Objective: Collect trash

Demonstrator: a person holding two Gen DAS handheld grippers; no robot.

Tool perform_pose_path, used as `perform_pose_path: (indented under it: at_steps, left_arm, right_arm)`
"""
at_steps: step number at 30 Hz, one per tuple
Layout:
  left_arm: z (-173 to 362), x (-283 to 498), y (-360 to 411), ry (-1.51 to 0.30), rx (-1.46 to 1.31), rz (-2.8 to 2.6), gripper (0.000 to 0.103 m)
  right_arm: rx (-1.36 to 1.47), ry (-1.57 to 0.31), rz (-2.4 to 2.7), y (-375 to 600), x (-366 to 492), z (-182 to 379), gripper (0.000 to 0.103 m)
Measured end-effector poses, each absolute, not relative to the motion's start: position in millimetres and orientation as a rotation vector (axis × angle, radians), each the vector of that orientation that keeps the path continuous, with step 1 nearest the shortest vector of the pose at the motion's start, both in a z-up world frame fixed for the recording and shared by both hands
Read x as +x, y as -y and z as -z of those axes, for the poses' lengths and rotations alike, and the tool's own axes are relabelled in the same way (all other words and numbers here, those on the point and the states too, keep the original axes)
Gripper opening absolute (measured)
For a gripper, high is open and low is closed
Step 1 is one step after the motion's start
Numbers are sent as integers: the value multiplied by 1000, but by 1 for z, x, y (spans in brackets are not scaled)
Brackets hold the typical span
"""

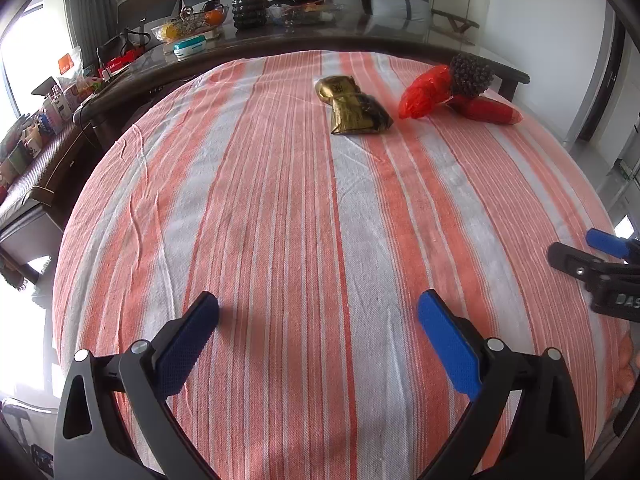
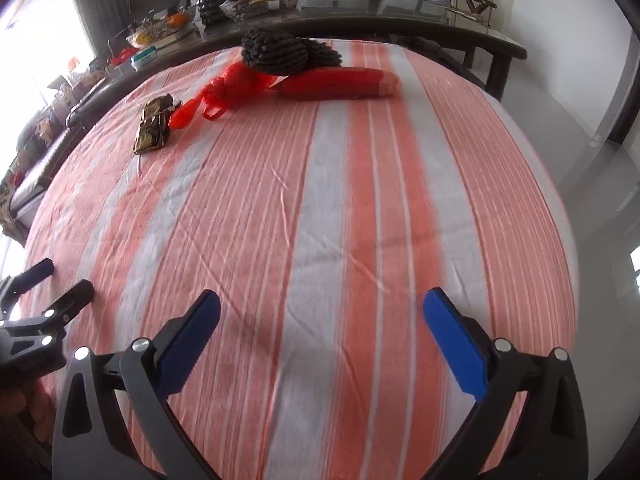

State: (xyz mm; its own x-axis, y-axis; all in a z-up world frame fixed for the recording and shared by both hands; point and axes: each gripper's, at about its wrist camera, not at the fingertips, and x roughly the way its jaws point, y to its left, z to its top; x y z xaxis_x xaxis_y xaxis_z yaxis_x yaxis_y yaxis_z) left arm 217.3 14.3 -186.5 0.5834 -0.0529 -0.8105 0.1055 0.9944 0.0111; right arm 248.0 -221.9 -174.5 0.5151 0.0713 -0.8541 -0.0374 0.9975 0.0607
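A crumpled gold foil packet [image 1: 354, 107] [image 2: 154, 130] lies on the striped cloth at the far side. Beside it sits a crumpled red plastic bag [image 1: 425, 92] [image 2: 232, 88]. A red tube-shaped package [image 1: 490, 110] [image 2: 340, 83] lies behind the bag, and a dark knobbly bundle [image 1: 471, 75] [image 2: 282, 54] rests against it. My left gripper [image 1: 318, 312] is open over bare cloth near the front edge, far from the items. My right gripper [image 2: 322, 310] is also open, with nothing between its fingers; it shows at the right edge [image 1: 592, 256] of the left wrist view.
An orange and white striped cloth [image 1: 280, 220] covers the table. Behind it a dark glass-topped table [image 1: 360, 32] carries a fruit bowl [image 1: 188, 26], a dark vase [image 1: 249, 10] and trays. A cluttered bench [image 1: 36, 152] runs along the left. White floor [image 2: 592, 168] lies to the right.
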Motion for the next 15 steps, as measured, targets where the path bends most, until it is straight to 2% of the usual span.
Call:
perform_pose_path:
  at_steps: [5,10,15]
  left_arm:
    - [182,218,-29,-947,10,205,98]
    - [174,253,-66,-956,-167,268,98]
    - [161,308,-37,-914,-118,253,98]
  right_arm:
    - [-6,-972,-68,217,246,178,98]
    - [-11,-967,-69,217,245,179,98]
    - [-10,-967,-69,216,245,179,98]
